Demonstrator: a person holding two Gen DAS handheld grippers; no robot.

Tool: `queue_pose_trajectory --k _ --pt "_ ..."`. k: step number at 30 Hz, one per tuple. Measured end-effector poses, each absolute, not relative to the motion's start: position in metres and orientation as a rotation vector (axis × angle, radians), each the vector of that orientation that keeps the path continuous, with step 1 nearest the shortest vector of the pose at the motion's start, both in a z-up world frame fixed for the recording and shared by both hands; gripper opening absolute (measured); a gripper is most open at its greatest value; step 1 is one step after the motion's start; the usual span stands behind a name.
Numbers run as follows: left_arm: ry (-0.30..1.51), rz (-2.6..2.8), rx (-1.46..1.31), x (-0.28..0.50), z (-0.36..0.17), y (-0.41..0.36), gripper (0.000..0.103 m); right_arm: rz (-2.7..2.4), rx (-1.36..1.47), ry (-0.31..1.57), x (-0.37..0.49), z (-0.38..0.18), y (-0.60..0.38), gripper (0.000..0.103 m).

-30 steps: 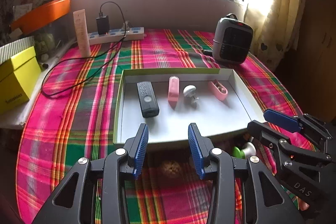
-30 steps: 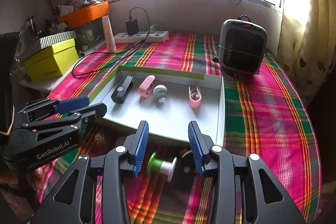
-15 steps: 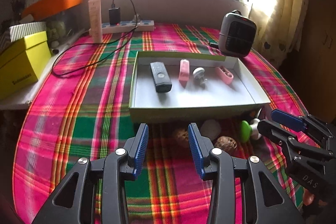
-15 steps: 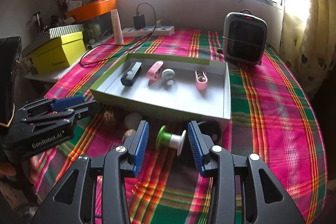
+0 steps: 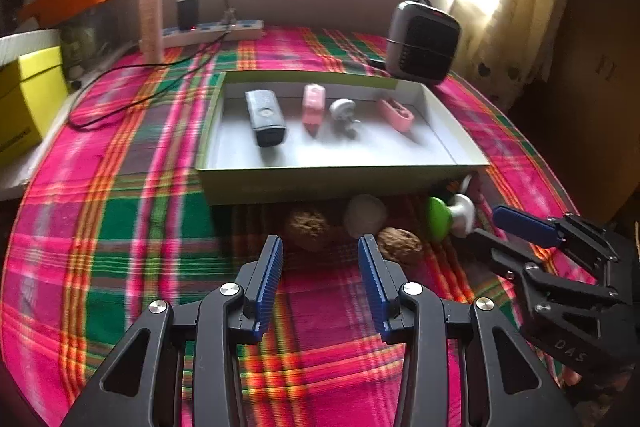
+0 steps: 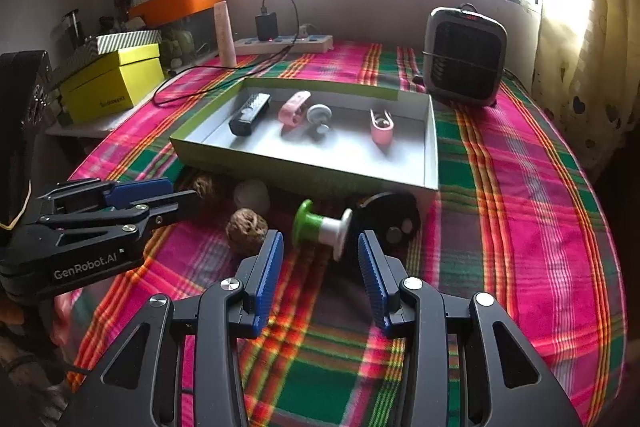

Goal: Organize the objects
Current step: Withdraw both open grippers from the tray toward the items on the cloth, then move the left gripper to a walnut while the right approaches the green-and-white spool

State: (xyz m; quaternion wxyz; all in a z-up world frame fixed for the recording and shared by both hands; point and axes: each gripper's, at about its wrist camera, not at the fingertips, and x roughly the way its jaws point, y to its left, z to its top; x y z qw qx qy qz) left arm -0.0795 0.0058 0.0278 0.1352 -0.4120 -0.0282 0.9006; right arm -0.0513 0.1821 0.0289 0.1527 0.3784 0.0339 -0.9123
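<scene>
The shallow tray with green walls sits in the middle of the plaid tablecloth and holds a black remote, a pink clip, a grey knob and a second pink clip in a row. Just in front of the tray's near wall lie two brown walnuts, a white ball, a green-and-white spool and a black round object. The left gripper hovers in front of the tray near the walnuts, jaws apart with nothing between them. The right gripper hovers in front of the tray by the spool, jaws also apart and empty. Behind the tray stand a small heater and a power strip.
</scene>
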Motion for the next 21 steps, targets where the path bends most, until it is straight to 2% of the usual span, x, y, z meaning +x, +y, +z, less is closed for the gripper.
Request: queue_pose_trajectory --k 21 --pt "0.015 2.475 -1.205 -0.090 0.018 0.053 0.039 -2.647 1.116 0.052 -0.052 0.025 0.207 0.041"
